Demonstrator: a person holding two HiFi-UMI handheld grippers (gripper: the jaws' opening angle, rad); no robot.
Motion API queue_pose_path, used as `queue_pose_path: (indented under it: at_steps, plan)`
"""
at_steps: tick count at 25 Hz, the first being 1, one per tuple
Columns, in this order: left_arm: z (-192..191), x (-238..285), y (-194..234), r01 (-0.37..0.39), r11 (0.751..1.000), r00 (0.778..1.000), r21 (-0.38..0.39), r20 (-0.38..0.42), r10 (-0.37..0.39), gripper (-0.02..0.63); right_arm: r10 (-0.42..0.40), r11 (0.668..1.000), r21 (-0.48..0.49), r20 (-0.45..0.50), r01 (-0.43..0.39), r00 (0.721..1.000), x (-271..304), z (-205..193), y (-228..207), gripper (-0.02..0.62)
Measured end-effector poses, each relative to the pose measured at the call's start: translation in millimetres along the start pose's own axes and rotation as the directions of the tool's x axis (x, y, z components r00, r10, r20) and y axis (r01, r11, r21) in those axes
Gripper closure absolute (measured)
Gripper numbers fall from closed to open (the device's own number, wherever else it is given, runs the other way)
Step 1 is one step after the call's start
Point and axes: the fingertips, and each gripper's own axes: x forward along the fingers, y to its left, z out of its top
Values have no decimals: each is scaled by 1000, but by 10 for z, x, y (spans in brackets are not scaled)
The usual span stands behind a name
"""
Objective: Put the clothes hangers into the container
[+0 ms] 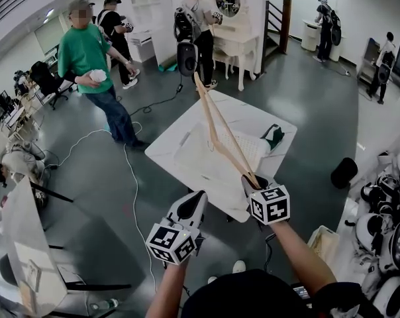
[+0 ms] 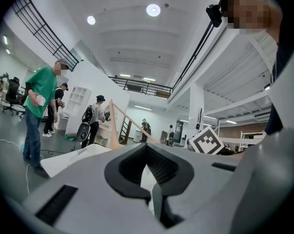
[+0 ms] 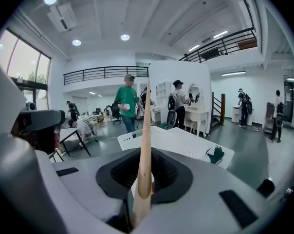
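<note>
Item, left: left gripper [image 1: 195, 203], held low at the near edge of the white table [image 1: 253, 113], jaws drawn together with nothing between them, idle; well clear of the load. Item, centre: container [image 1: 187, 152], a shallow white tray-like basket lying flat on the table, white on white, so its rim and depth are hard to read; whether any hanger lies in it already cannot be told. Item, centre to right: wooden clothes hanger [image 1: 220, 134], the task's thing, raised in the air above the container, slanting up and away from the near right toward the far left; two thin arms show, spreading from the gripped end; no hook can be made out, and the held end is buried in the jaws. Item, right: right gripper [image 1: 253, 179], clamped on the hanger's lower end, over the table's near right corner. Handling note, judged: the step is lowering; tip the long arm down until the hanger lies nearly flat, line it with the container's longer side, bring the far tip inside the rim first, release only once it rests on the floor of the tray; a grip at one end gives leverage to swing, so go slowly. Item, far right: small dark green object [image 1: 275, 136] just beside the container; its nature unclear.
</note>
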Motion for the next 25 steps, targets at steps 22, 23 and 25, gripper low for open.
queue_pose_path:
  at_steps: [22,23,25]
  plan:
    - [-28,138,126,-14,1000,1000,-13,-1,14,603,-33,999,-13,-254,31,967,478,-608,-241,532]
    - [-34,142,132,-15,1000,1000,-14,-2,15,603,-31,999,-15,-264,28,964,488,-628,-240,532]
    - [-47,149,147,-17,1000,1000,-17,-5,17,603,-28,1000,-18,-281,24,959,512,-667,-239,532]
